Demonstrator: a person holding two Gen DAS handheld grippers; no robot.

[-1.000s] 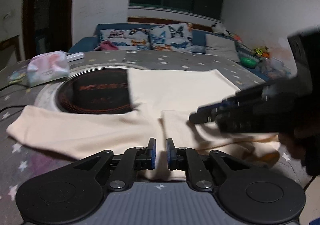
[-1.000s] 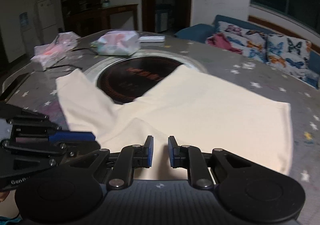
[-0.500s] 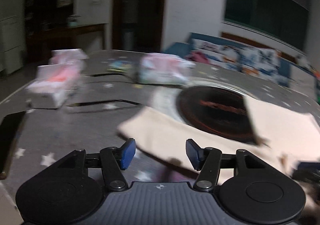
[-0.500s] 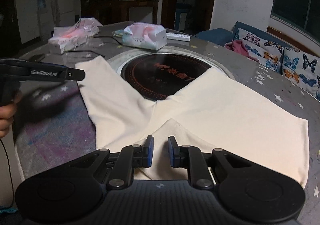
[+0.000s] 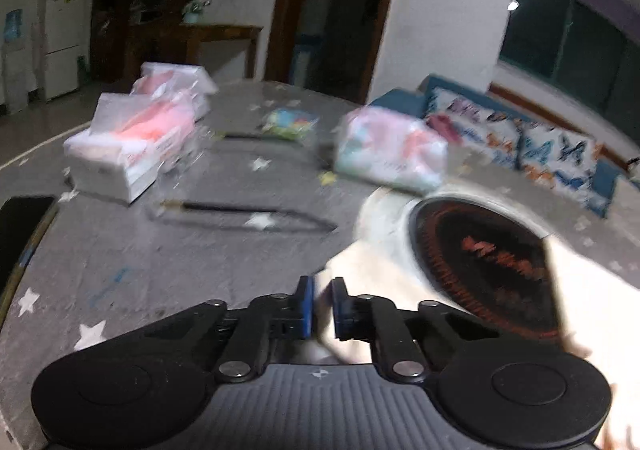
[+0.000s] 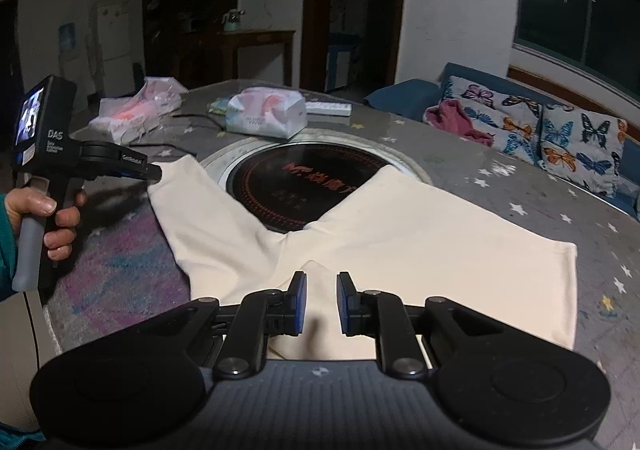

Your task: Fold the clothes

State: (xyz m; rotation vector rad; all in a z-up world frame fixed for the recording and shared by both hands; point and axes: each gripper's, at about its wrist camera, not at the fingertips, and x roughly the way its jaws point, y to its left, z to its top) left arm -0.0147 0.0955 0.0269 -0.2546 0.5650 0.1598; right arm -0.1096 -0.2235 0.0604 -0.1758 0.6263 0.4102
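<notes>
A cream garment (image 6: 400, 242) lies spread in a V on the grey star-print table (image 6: 520, 185), its two legs running either side of a round hob. My left gripper (image 5: 322, 304) is at the far end of the left leg (image 5: 368, 278). Its jaws are closing, with the cloth's corner between the blue pads. From the right wrist view that same left gripper (image 6: 154, 171) touches the leg's corner, held by a person's hand (image 6: 52, 217). My right gripper (image 6: 320, 302) is at the garment's near edge. It is nearly shut, with a raised fold of cloth between its pads.
A black round hob (image 6: 304, 185) is set in the table's middle. Tissue packs (image 6: 266, 117) (image 6: 132, 117), a remote (image 6: 328, 108) and a cable (image 5: 240, 209) lie beyond it. A dark phone (image 5: 20, 234) rests at the left edge. A sofa with butterfly cushions (image 6: 560, 133) stands behind.
The left gripper swung from the garment's middle to the end of the left leg, opened wide on the way, and has closed on the corner. The right gripper keeps its hold.
</notes>
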